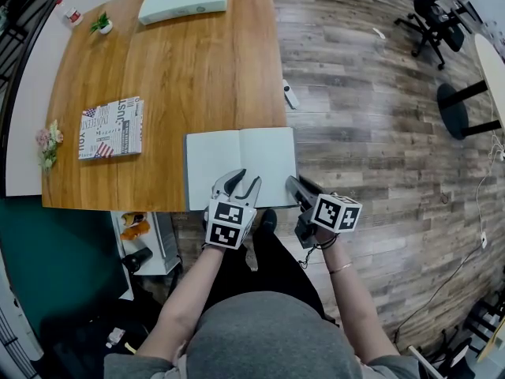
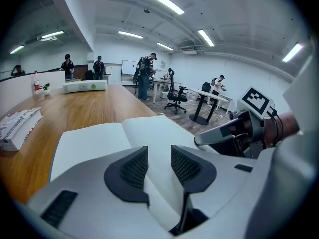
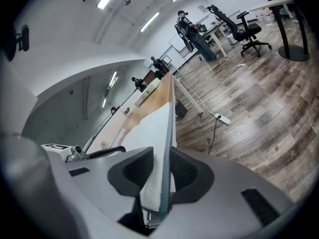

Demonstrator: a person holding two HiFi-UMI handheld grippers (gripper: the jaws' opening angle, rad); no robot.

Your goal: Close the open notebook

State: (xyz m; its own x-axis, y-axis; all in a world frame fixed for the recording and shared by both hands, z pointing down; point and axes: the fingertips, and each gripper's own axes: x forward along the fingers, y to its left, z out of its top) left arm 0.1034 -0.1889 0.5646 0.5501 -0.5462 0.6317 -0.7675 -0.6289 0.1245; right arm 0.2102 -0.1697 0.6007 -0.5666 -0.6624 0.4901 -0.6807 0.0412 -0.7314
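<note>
Right tool clamps notebook at its 3 o'clock edge. Left tool gapes empty over the pages.

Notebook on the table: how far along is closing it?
Done: the right gripper has its jaws on the right cover edge of the notebook. In hand: that grip; the left gripper hovers open over the near edge. Left: the notebook lies fully open, so the whole fold-over remains.
</note>
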